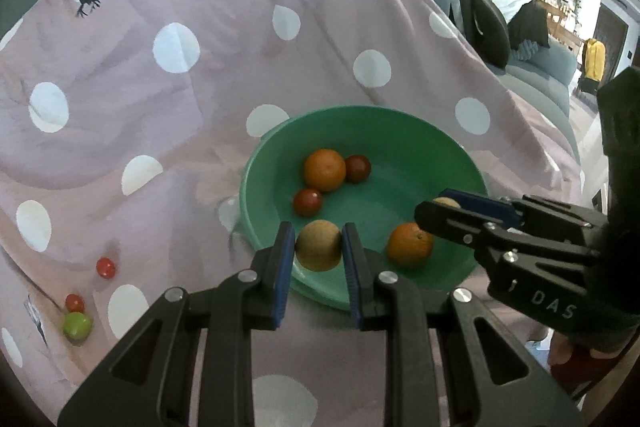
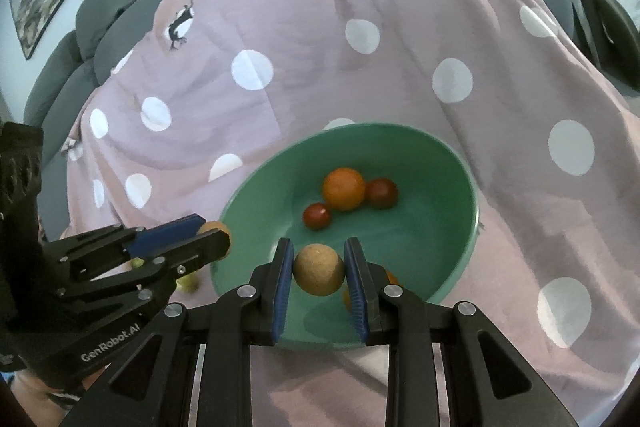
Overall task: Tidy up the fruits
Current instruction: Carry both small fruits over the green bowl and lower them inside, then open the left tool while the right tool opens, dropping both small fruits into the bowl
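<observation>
Fruits lie partly gathered in the green bowl (image 1: 400,131) on the polka-dot blanket (image 1: 200,107): two oranges (image 1: 324,169), two dark red ones. Near left, two cherry tomatoes (image 1: 106,267) and a green fruit (image 1: 77,325) lie loose on the cloth. Each claw, left (image 1: 319,247) and right (image 2: 319,269), is clamped on a tan round fruit above the near rim. Released early, either may bounce out and roll downhill. Being round, they show no long axis.
</observation>
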Available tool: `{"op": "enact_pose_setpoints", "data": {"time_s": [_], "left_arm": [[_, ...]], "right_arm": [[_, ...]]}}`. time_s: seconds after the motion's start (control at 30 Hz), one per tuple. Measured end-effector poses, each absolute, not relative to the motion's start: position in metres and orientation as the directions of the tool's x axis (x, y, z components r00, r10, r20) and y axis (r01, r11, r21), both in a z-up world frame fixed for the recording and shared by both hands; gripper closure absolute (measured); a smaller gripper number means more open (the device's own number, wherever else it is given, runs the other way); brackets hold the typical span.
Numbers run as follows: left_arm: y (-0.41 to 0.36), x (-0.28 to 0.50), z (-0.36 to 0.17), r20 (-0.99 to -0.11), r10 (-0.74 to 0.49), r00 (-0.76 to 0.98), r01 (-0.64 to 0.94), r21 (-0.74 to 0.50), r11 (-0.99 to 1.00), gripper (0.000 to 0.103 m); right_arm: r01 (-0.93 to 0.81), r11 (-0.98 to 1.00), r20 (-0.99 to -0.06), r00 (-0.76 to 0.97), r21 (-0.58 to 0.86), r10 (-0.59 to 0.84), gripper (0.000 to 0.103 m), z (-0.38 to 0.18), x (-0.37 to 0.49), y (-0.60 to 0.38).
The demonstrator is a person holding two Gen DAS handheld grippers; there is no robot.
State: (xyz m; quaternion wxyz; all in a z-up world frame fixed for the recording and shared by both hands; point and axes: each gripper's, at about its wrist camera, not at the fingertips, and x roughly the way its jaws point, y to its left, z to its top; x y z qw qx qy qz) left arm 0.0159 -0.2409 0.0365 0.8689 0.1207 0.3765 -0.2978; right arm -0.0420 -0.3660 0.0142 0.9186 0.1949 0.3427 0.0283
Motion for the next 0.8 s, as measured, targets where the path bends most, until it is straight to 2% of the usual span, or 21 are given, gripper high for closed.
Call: {"op": "enact_pose_setpoints", "data": {"time_s": [0.8], "left_arm": [[-0.253, 0.033, 0.014, -0.766, -0.380, 0.519, 0.620, 0.032, 0.784, 0.079]], "right_arm": [[0.107, 0.936, -0.669, 0.727, 0.336, 0.157, 0.075, 0.002, -0.022, -0.366]]}}
